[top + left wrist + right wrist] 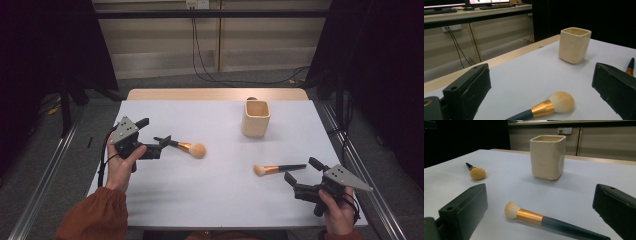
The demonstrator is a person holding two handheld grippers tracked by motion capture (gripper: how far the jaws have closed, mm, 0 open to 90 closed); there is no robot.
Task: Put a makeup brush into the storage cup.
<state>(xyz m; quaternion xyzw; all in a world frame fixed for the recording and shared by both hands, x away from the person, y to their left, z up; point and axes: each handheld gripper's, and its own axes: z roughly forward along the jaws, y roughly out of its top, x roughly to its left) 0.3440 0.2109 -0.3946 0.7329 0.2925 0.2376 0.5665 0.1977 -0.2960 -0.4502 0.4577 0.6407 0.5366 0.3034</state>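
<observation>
left gripper (159, 146): jaws wide, straddling handle of left brush (189, 147), nothing held
right gripper (299, 174): jaws wide, empty, handle end of right brush (278, 169) between them
cup (256, 118): upright; left brush left-front of it, right brush just in front
tip: center each handle, close low, lift level
</observation>
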